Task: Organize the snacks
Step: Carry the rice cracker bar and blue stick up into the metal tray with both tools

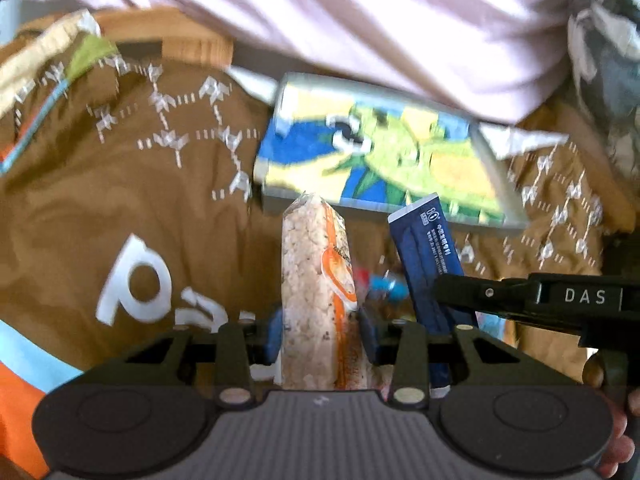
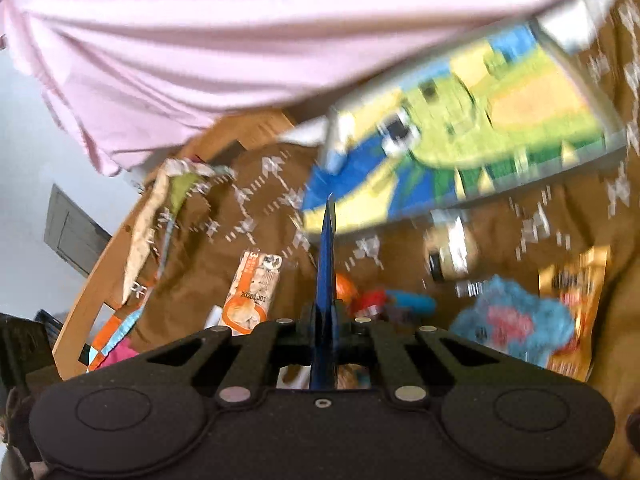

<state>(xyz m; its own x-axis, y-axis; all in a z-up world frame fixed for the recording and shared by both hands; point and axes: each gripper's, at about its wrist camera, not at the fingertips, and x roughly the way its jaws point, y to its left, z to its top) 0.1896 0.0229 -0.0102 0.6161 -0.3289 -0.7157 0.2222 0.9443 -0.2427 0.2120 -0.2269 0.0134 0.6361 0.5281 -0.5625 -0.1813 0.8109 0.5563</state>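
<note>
My left gripper [image 1: 320, 340] is shut on a rice cracker pack [image 1: 308, 288], clear wrap with orange print, held upright above a brown patterned cloth [image 1: 120, 200]. Just to its right a dark blue flat packet [image 1: 430, 256] is clamped by my right gripper [image 1: 460, 296], which enters from the right edge. In the right wrist view the right gripper [image 2: 326, 332] is shut on the blue packet [image 2: 326, 280], seen edge-on. The rice cracker pack [image 2: 250, 292] shows to its left. A large blue, yellow and green box [image 1: 372, 152] lies flat beyond both.
A person in a pink shirt [image 1: 340, 20] stands close behind the box [image 2: 460, 144]. Small red and blue wrapped snacks [image 2: 392, 300], a fluffy blue item [image 2: 516, 320], an orange pouch [image 2: 576, 292] and a yellow-black tin [image 2: 448, 252] lie on the cloth. A wooden rim [image 2: 92, 280] curves at left.
</note>
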